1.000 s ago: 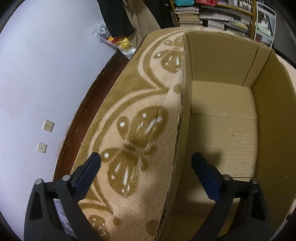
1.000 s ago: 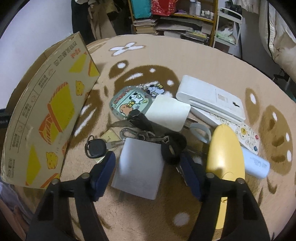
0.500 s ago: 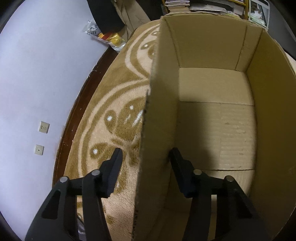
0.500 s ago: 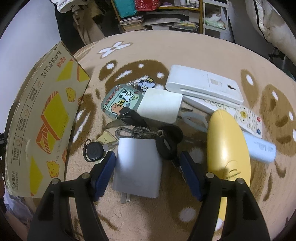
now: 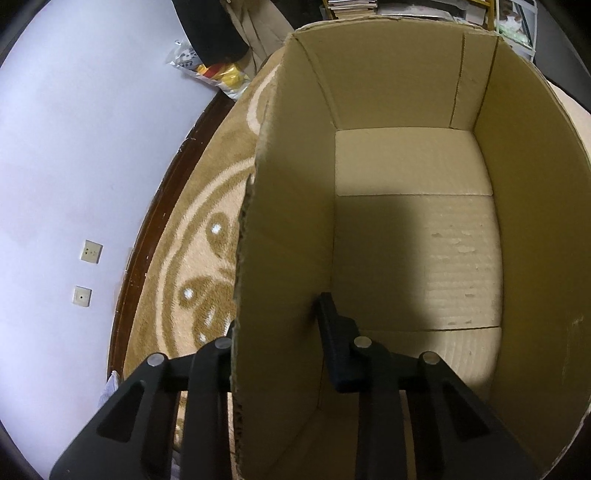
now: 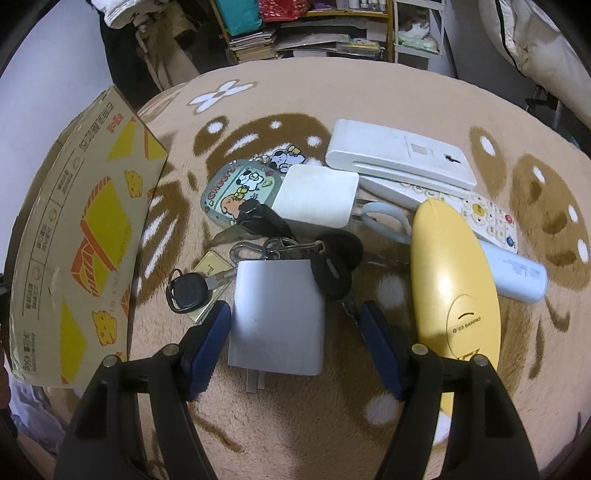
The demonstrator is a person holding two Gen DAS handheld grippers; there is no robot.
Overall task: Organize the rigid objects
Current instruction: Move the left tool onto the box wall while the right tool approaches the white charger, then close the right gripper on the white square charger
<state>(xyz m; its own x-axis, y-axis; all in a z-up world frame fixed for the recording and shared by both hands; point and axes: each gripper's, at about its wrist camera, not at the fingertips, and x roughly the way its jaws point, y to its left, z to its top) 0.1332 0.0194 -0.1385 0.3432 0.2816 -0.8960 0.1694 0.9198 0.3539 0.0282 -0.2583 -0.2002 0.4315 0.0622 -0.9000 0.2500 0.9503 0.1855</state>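
Observation:
My left gripper (image 5: 277,325) is shut on the left wall of an empty cardboard box (image 5: 413,236), one finger inside and one outside. The same box (image 6: 77,236) stands at the left of the right wrist view, printed with yellow shapes. My right gripper (image 6: 295,343) is open, its blue fingers on either side of a grey charger (image 6: 277,314) lying on the rug. Around the charger lie a black key fob (image 6: 188,290), a key bunch (image 6: 325,258), a white square adapter (image 6: 317,195), a yellow case (image 6: 452,284) and a cartoon keychain (image 6: 240,192).
A white box (image 6: 399,153), a remote (image 6: 480,214), scissors (image 6: 388,221) and a pale blue tube (image 6: 513,273) lie at the right of the pile. All rests on a tan patterned rug (image 6: 369,96). A shelf with books (image 6: 303,33) stands behind. A wall (image 5: 74,147) lies left of the box.
My left gripper moved onto the box's left wall and closed on it. My right gripper moved slightly closer to the grey charger and stayed open.

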